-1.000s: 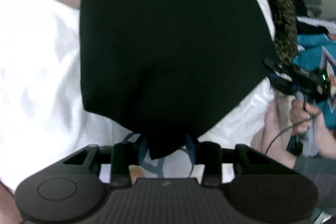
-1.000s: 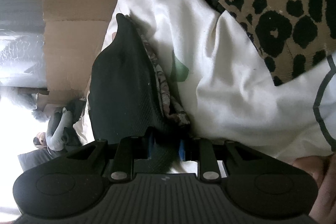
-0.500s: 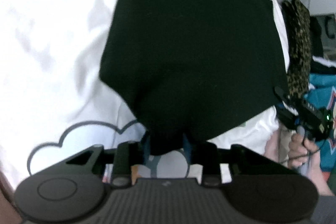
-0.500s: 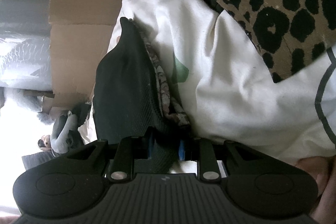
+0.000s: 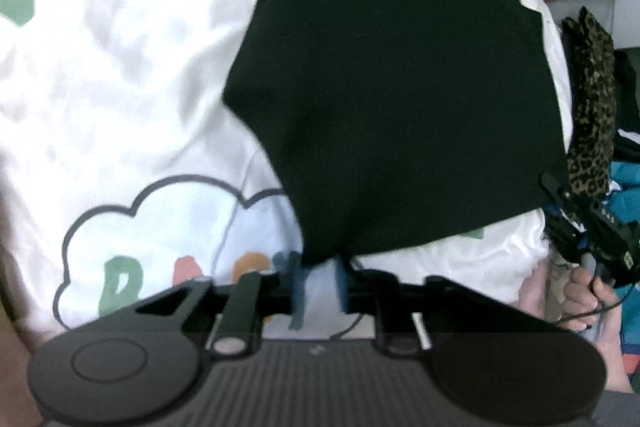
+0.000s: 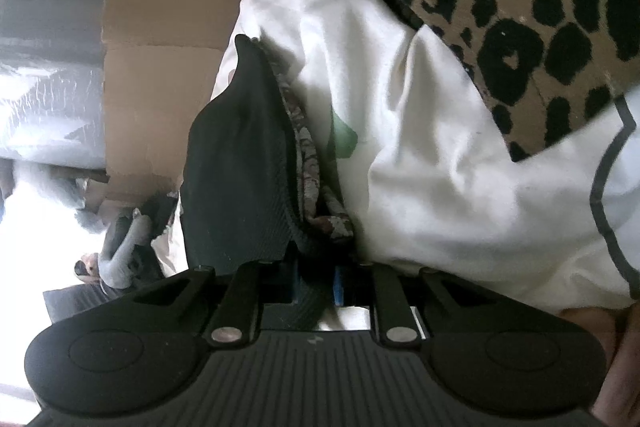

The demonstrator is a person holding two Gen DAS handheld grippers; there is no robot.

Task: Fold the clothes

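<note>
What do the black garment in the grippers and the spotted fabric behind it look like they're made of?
Black garment: likely a matte knit, fine ribbed texture showing near the right gripper, whose jaws are closing on it. Leopard-print fabric: looks plush or fleecy, with a fuzzy pile.

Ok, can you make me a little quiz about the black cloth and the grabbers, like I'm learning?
1. True or false: the black cloth sits between the left gripper's fingers.
2. What lies beneath the black cloth? A) white printed shirt B) blue towel C) bare wood
3. Fill in: behind the white shirt, in the right wrist view, is a ____-print fabric.

Key: 1 true; 2 A; 3 leopard. The right gripper is closing on the black cloth too.
</note>
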